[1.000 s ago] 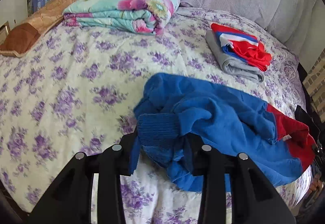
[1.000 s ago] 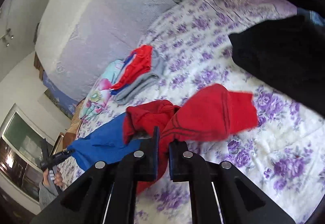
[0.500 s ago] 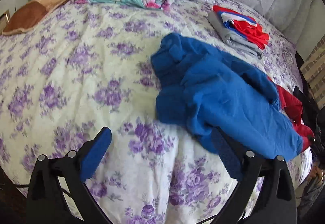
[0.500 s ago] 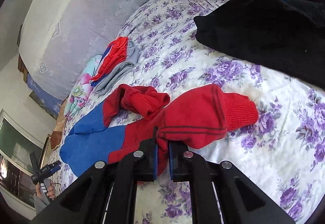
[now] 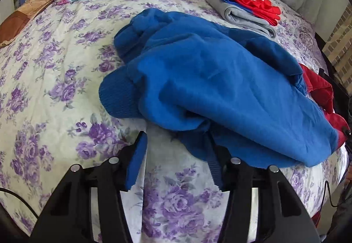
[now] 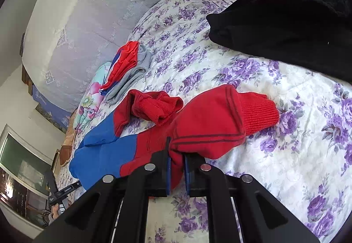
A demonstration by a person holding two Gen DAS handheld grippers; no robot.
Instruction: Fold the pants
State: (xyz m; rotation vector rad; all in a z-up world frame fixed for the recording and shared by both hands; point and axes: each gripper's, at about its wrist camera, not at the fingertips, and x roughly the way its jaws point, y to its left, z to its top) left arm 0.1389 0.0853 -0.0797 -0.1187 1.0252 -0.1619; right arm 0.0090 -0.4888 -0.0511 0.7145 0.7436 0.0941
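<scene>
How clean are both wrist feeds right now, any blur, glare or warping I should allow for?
Left wrist: sharp, daylight even on the pants; fisheye bulges the bed; dark shadow under the blue hem by the left gripper. Right wrist: sharp but tilted; the black garment is too dark for detail; no glare on the red leg in the right gripper.

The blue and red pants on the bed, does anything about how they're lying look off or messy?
Yes. The pants lie crumpled on the floral bedspread, not flat: the blue end is bunched in folds, and one red leg is curled back on itself while the other red leg lies straighter. The folded clothes behind look tidy.
</scene>
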